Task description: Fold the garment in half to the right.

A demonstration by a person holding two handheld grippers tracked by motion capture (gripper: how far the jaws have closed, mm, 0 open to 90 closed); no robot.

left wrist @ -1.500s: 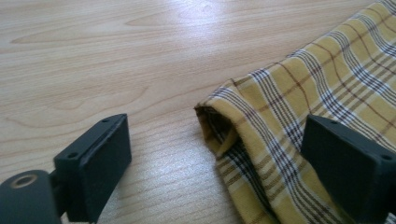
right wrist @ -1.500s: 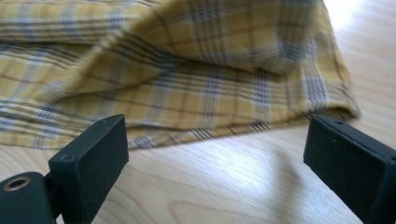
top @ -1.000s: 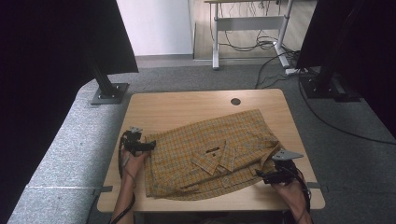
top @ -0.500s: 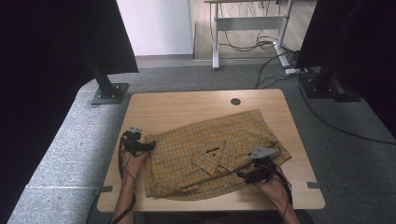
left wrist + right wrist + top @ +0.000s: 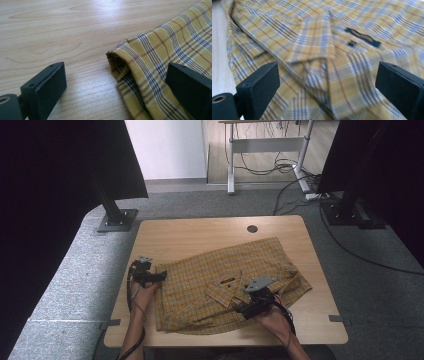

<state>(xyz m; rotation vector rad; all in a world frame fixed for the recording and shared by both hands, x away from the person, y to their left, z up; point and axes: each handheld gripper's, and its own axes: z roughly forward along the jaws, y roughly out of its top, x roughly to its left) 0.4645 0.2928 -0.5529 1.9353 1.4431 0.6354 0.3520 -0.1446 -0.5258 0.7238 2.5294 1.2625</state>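
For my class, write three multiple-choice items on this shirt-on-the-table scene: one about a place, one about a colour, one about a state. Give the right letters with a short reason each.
1. Where does the left gripper stand?
A. at the left edge of the yellow plaid cotton shirt
B. beside the round hole in the pale wooden table
C. on the grey floor

2. What colour is the small label below the shirt's collar?
A. white
B. dark
C. red

3. How do the right gripper's fingers stand?
A. shut on the collar
B. shut on a sleeve
C. open above the collar

Answers: A, the left gripper view shows the shirt's folded edge between its open fingers; B, the right gripper view shows a dark strip with faint lettering; C, both fingers stand wide apart with cloth lying free between them.
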